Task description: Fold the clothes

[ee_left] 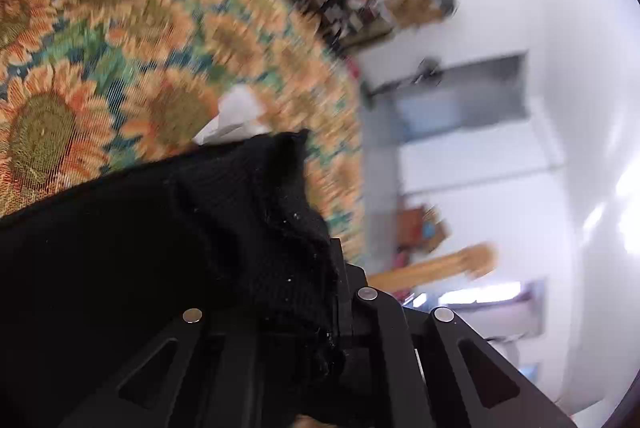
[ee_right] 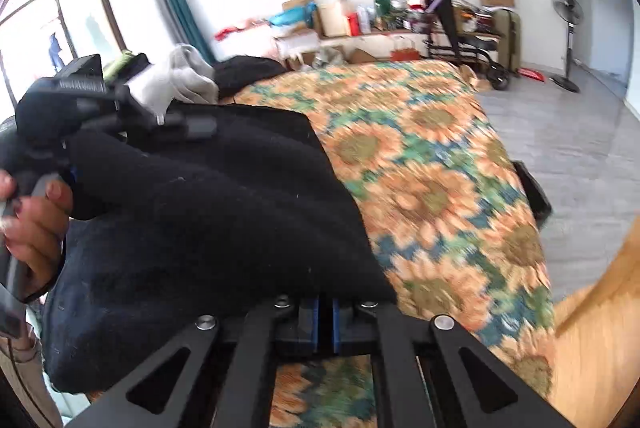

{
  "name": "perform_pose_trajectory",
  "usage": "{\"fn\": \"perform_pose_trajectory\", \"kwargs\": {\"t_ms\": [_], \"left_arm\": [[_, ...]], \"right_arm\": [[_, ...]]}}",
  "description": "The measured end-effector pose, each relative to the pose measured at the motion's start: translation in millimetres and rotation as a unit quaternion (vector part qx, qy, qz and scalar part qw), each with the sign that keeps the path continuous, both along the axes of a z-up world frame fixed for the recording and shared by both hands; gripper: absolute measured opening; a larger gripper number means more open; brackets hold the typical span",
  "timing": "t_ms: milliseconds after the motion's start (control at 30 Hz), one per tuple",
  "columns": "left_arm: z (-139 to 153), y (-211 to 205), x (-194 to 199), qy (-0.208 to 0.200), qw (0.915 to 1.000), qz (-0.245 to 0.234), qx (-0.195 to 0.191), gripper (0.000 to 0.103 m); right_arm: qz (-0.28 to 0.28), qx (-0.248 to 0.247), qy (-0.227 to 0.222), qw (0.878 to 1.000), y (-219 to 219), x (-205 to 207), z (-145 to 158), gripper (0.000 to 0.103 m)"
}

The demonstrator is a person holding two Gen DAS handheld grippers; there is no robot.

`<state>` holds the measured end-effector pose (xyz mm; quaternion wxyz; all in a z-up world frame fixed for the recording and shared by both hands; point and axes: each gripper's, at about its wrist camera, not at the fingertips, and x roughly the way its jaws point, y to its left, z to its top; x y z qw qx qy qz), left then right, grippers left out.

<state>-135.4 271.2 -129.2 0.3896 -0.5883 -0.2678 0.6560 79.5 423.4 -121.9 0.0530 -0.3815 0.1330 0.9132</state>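
Both grippers, left (ee_left: 336, 292) and right (ee_right: 325, 302), clamped on black garment (ee_right: 208, 211); keep edges aligned, lower evenly onto bedspread (ee_right: 432, 163).

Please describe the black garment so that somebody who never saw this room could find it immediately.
Find the bed with the sunflower bedspread. The black garment lies bunched over its near left part, in front of a grey-white pile of clothes. It is the only plain black knitted piece on the orange-and-green flowers, and it is the one caught in the left hand-held gripper.
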Motion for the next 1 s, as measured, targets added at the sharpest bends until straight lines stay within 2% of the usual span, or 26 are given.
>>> {"fn": "perform_pose_trajectory", "kwargs": {"t_ms": [100, 167, 233, 300, 367, 400, 433, 467, 500, 533, 600, 667, 700, 733, 767, 800, 833, 900, 1000], "left_arm": [[-11, 2, 6, 0.019, 0.9982, -0.031, -0.047, 0.008], [-17, 0, 8, 0.017, 0.997, -0.038, -0.065, 0.008], [-19, -4, 8, 0.007, 0.9974, -0.036, -0.061, 0.011], [-21, -16, 16, 0.001, 0.9972, -0.033, -0.067, 0.014], [-15, -14, 21, 0.01, 0.9962, -0.039, -0.077, 0.025], [-8, -13, 25, 0.026, 0.9951, -0.049, -0.082, 0.04], [0, -13, 29, 0.047, 0.994, -0.053, -0.084, 0.066], [8, -18, 35, 0.071, 0.9924, -0.051, -0.086, 0.078], [18, -20, 43, 0.104, 0.9888, -0.047, -0.096, 0.083], [27, -23, 50, 0.138, 0.9827, -0.045, -0.115, 0.083], [46, -30, 66, 0.213, 0.964, -0.033, -0.156, 0.083], [63, -40, 86, 0.296, 0.9384, -0.003, -0.178, 0.083], [71, -45, 96, 0.338, 0.9237, 0.016, -0.18, 0.08], [75, -49, 102, 0.376, 0.9098, 0.036, -0.172, 0.068], [80, -52, 109, 0.41, 0.8952, 0.051, -0.167, 0.055], [81, -46, 110, 0.424, 0.887, 0.05, -0.175, 0.026], [81, -36, 105, 0.419, 0.8882, 0.035, -0.184, 0.005], [73, -14, 98, 0.414, 0.8865, 0.001, -0.207, 0.001], [50, 23, 84, 0.418, 0.8659, -0.029, -0.274, 0.001]], "right_arm": [[0.002, 0.007, 0.003, 1.0, 2, 9, 0, 0.003], [0.023, 0.01, 0.003, 1.0, -2, 14, -1, 0.011], [0.049, 0.015, 0.006, 0.999, -5, 26, 4, 0.027], [0.068, 0.007, 0.017, 0.998, -7, 38, 11, 0.03], [0.088, -0.009, 0.039, 0.995, -8, 55, 21, 0.039], [0.098, -0.019, 0.051, 0.994, -8, 63, 25, 0.049], [0.105, -0.026, 0.062, 0.992, -6, 67, 28, 0.056], [0.105, -0.027, 0.07, 0.992, -5, 69, 31, 0.06], [0.103, -0.022, 0.079, 0.991, -5, 70, 35, 0.065], [0.099, -0.018, 0.086, 0.991, -4, 69, 38, 0.065], [0.083, -0.006, 0.095, 0.992, -4, 61, 42, 0.064], [0.072, 0.008, 0.093, 0.993, -7, 46, 39, 0.047], [0.067, 0.016, 0.09, 0.994, -8, 36, 36, 0.038], [0.062, 0.023, 0.087, 0.994, -10, 27, 33, 0.032], [0.058, 0.031, 0.084, 0.994, -11, 18, 31, 0.03], [0.053, 0.038, 0.08, 0.995, -13, 9, 28, 0.026], [0.054, 0.039, 0.076, 0.995, -15, 2, 25, 0.024], [0.084, 0.014, 0.065, 0.994, -26, -3, 15, 0.023], [0.117, 0.017, 0.047, 0.992, -46, -2, -3, 0.023]]}}
